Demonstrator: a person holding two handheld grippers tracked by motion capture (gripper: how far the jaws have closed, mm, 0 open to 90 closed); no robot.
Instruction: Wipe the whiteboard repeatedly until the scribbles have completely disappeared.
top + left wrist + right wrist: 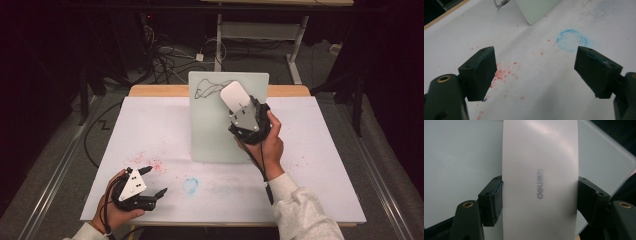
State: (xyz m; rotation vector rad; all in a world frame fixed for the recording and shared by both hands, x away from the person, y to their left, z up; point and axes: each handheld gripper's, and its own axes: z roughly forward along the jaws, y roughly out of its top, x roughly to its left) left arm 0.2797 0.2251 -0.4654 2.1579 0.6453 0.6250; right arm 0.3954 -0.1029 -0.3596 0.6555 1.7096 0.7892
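A pale whiteboard (215, 130) stands upright in the middle of the table, with a black scribble (207, 87) near its top left. My right gripper (242, 109) is shut on a white eraser (235, 96) and holds it against the upper part of the board. In the right gripper view the eraser (539, 165), marked "deli", sits clamped between both jaws of the gripper (539, 192), and the board (461, 157) lies behind it. My left gripper (156, 181) rests low at the front left, open, with nothing between its fingers (480, 72).
The table is covered by a white sheet (310, 165). A blue ring mark (190, 185) lies in front of the board and red specks (147, 162) lie left of it. Cables and a table frame stand on the floor beyond the far edge.
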